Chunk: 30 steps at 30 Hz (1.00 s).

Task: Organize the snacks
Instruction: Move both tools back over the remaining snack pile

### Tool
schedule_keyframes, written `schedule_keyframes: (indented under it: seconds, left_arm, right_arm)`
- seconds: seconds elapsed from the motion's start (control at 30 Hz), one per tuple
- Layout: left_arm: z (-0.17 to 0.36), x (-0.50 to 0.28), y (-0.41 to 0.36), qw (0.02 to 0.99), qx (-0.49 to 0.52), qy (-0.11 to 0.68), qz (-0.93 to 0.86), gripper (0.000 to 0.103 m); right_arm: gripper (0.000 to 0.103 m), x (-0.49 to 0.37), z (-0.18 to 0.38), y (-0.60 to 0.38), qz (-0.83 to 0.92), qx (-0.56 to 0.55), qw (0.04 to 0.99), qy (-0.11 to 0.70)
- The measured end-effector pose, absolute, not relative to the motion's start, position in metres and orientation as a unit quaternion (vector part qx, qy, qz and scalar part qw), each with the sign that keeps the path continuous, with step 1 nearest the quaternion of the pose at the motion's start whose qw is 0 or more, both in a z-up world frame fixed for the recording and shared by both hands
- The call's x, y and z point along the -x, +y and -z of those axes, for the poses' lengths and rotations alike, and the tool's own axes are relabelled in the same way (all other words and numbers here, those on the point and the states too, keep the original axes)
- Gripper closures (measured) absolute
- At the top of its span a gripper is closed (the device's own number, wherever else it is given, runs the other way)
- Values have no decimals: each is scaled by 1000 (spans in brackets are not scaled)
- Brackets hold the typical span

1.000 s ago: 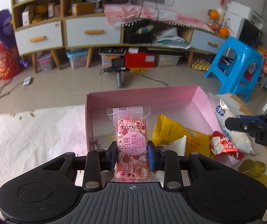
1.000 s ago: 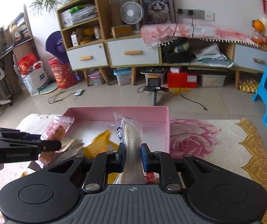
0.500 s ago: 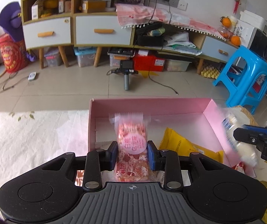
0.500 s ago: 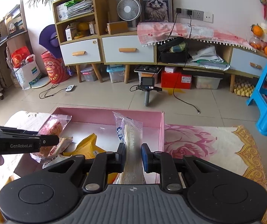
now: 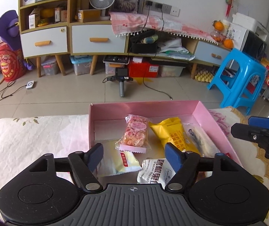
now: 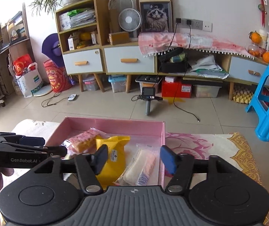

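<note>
From the left wrist, our left gripper has just spread, empty; the pink snack lies in the box. From the right wrist, our right gripper has also just spread above the white snack; dipping could snag packets.

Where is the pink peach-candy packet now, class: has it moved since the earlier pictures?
Yes. The pink packet has left the left gripper, whose jaws have just been opening, and lies flat in the pink box.

One pink box, five snack packets, two grippers.
</note>
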State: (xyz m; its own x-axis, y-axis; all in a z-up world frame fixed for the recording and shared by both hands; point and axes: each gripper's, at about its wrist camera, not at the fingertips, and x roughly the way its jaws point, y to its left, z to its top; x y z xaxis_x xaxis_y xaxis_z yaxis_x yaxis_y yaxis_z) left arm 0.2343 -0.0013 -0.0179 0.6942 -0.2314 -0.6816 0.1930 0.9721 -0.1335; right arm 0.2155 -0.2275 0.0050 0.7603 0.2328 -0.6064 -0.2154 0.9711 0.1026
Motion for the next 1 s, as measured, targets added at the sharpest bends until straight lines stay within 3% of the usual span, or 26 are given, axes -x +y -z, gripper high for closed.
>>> schedule_keyframes:
  seconds: [0.2, 1.0]
  left_arm:
    - [8, -212, 7, 923, 25, 365, 120, 21]
    - [5, -121, 63, 920, 26, 368, 132, 10]
  right_arm:
    - [31, -195, -15, -225, -127, -11, 941, 315]
    - [16, -116, -23, -200, -149, -21, 942, 299]
